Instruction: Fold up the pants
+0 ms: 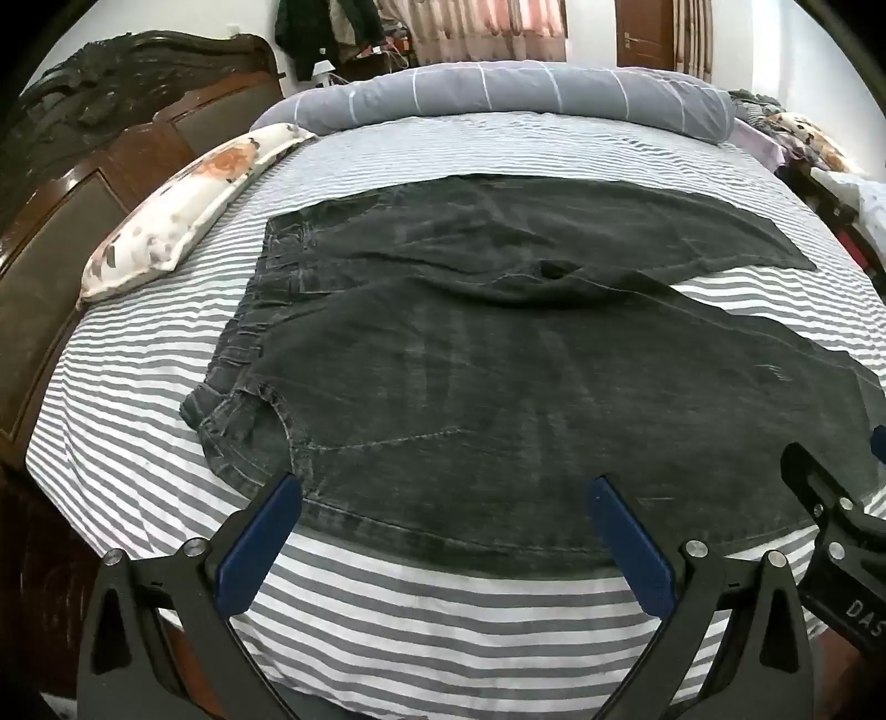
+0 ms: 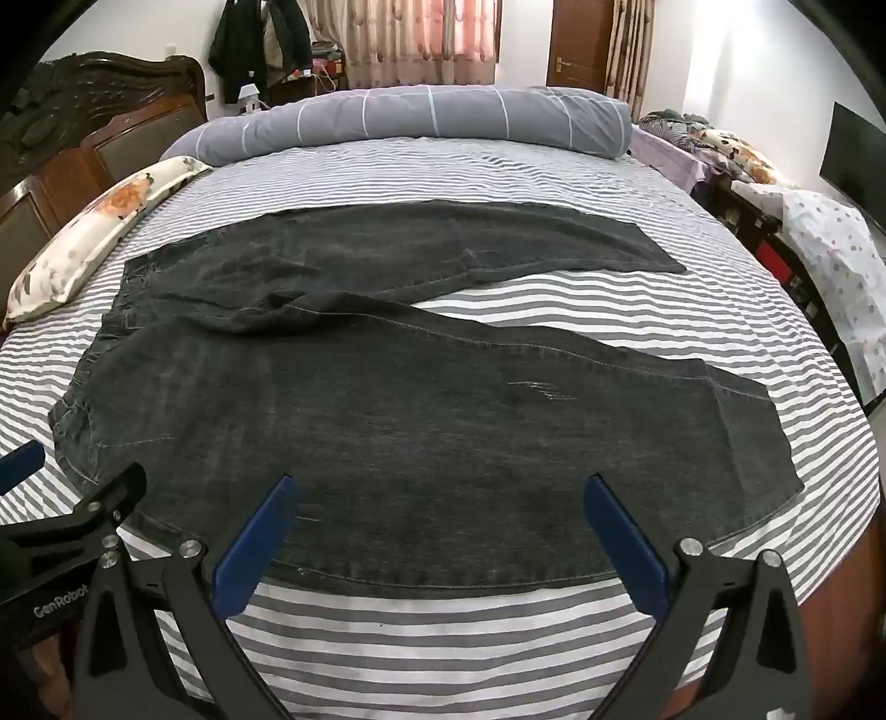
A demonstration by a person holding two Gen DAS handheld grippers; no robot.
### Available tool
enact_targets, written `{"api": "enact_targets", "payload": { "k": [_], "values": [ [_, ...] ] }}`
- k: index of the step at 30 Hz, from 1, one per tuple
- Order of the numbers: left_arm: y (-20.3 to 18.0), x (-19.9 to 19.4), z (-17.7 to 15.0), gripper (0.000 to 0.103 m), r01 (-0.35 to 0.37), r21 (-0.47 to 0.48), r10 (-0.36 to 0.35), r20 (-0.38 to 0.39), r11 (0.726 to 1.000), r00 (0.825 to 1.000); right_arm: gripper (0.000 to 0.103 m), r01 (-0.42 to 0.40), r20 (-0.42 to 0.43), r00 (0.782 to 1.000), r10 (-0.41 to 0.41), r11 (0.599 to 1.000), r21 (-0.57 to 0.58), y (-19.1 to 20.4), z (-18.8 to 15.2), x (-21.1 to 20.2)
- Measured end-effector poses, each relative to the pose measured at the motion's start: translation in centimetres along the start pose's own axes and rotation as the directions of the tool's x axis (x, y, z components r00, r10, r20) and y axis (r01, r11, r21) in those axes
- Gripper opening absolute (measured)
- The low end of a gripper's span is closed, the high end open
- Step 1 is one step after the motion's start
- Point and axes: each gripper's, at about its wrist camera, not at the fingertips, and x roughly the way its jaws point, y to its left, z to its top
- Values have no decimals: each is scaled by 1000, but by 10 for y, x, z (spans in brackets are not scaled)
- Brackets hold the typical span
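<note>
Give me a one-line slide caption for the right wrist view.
Open right gripper hovering over dark jeans spread flat, legs apart, on a striped bed.

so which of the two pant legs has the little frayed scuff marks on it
The near leg, the one lying closest to both open grippers; pale scuffs show mid-leg. The far leg, by the grey bolster, shows none.

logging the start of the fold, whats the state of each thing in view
jeans: spread flat on the bed, unfolded, legs splayed apart
left tongs: open, empty, over the near edge of the jeans
right tongs: open, empty, over the near leg
grey blanket: rolled up at the far side
flowered pillow: lying by the headboard
door: shut
</note>
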Motion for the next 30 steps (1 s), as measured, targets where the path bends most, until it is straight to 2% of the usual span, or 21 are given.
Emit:
{"api": "enact_targets", "payload": {
  "k": [6,7,30],
  "values": [
    [-4,1,-4,103,-23,-18,22,-14,1000,1000,103,2,-5,1000,-2,1000,-4,0,0,1],
    [0,3,-6,103,25,-2,-25,-15,1000,1000,103,-2,-5,1000,2,1000,-3,-1,0,0],
    [4,10,-4,103,40,3,-40,-41,999,998,103,-46,-27,999,45,999,-18,3,-4,7]
  ]
}}
